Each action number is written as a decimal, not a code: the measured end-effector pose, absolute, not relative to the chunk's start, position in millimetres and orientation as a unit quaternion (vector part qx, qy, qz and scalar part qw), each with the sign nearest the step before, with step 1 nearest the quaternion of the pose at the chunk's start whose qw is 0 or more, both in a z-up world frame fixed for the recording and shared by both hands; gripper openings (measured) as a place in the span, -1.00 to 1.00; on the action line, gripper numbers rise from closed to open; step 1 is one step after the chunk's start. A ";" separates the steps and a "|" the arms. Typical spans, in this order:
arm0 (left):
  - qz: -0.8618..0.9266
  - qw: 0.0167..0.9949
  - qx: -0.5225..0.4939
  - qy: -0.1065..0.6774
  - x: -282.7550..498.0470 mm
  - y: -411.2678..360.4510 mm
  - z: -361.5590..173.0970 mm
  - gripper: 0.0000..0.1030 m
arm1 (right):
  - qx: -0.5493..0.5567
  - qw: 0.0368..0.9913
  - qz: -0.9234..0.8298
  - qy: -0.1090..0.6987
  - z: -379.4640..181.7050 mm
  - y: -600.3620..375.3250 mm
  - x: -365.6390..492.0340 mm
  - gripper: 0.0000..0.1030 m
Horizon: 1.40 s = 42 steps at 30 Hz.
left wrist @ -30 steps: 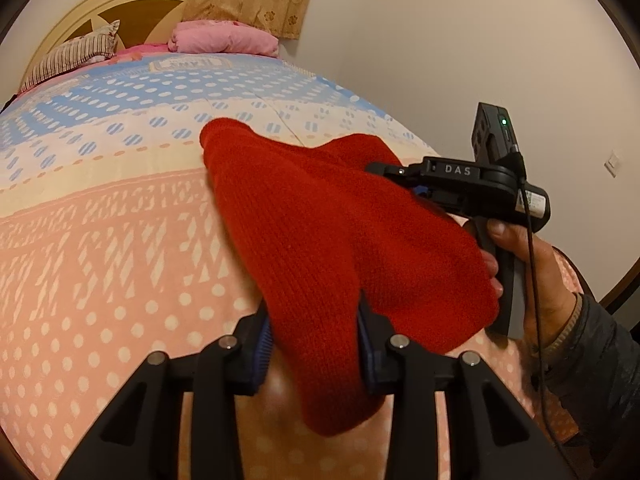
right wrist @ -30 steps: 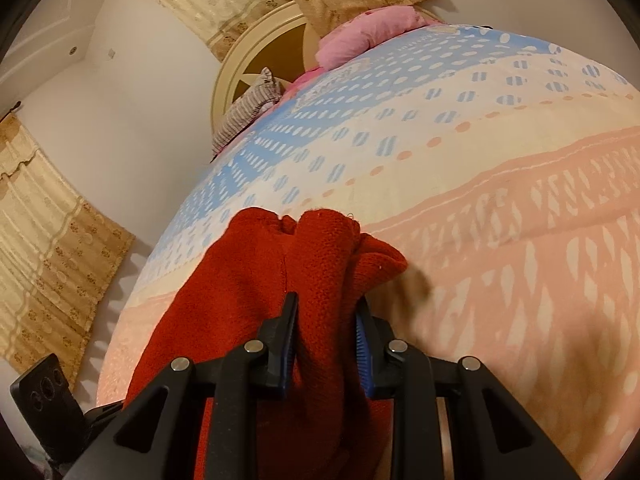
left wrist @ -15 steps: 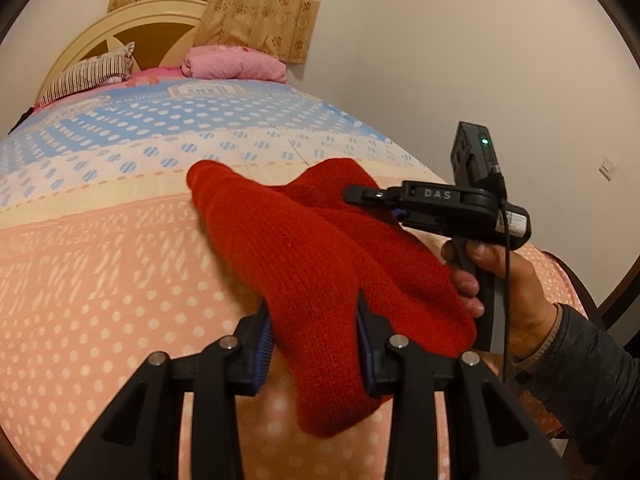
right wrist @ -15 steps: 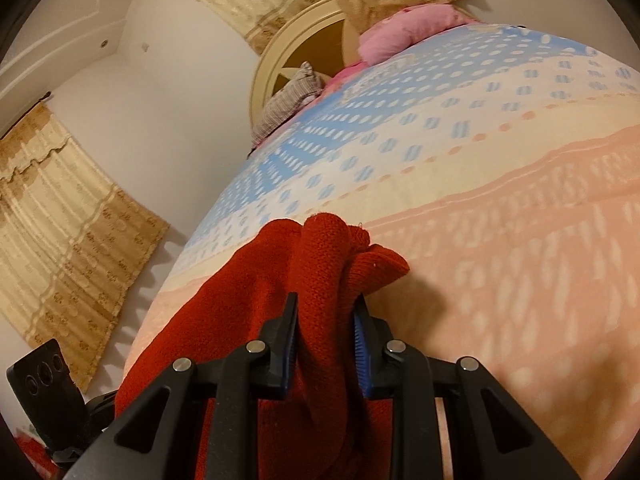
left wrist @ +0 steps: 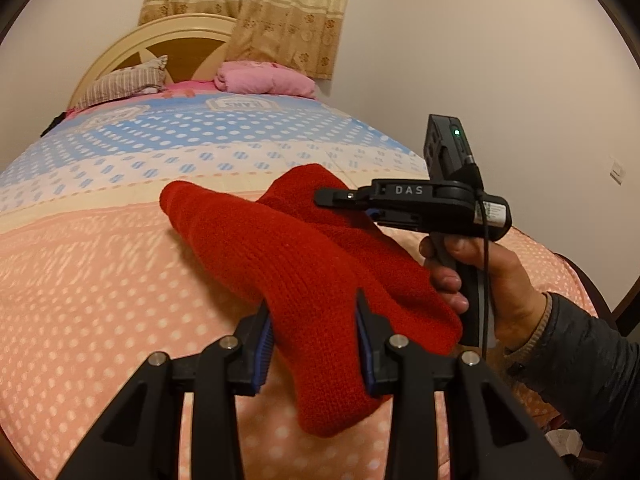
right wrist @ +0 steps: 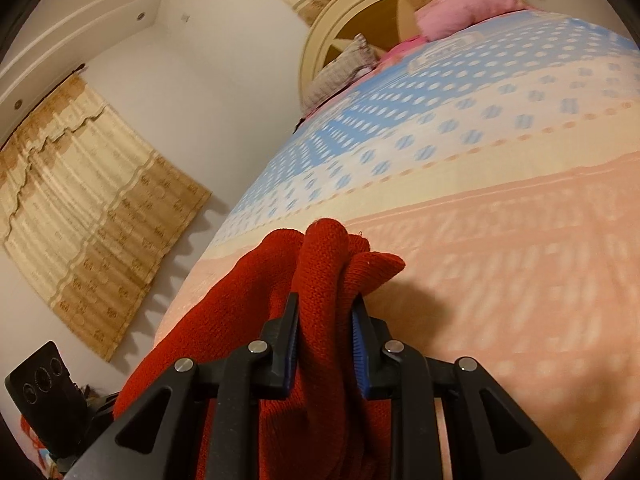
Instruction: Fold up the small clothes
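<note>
Mid-fold: left tool and right tool each clenched on red knit garment above bed; next, probably lay it flat ahead.

I see one red knitted garment, thick and coarse in weave, bunched and draped rather than flat. It hangs above my bedspread, pinched at two places: a thick fold near its lower end, and a gathered edge on the far side. One rounded end points toward the headboard; another lobe droops below the near pinch.
</note>
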<state>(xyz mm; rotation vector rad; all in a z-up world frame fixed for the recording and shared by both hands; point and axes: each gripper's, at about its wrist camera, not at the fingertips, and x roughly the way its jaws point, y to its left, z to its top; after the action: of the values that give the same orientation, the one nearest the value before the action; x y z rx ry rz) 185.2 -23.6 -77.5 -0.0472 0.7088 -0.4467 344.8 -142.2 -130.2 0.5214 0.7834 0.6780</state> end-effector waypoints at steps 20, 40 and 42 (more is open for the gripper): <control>-0.174 0.926 -0.028 0.334 158.5 19.4 -78.9 -0.29 | 0.223 0.811 0.381 0.383 -123.6 -59.9 337.7 -0.61; -0.141 0.933 -0.017 0.330 131.2 40.9 -81.1 -0.29 | 0.206 0.798 0.411 0.391 -119.5 -16.0 335.6 -0.65; -0.137 0.933 -0.016 0.331 126.4 40.7 -81.5 -0.29 | 0.207 0.795 0.413 0.392 -119.3 -14.2 336.5 -0.65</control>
<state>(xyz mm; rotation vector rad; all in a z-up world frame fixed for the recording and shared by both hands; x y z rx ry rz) 126.4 40.7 -81.5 -0.0321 0.6778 -0.2806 336.5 -14.2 -119.3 0.4450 0.8415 0.8883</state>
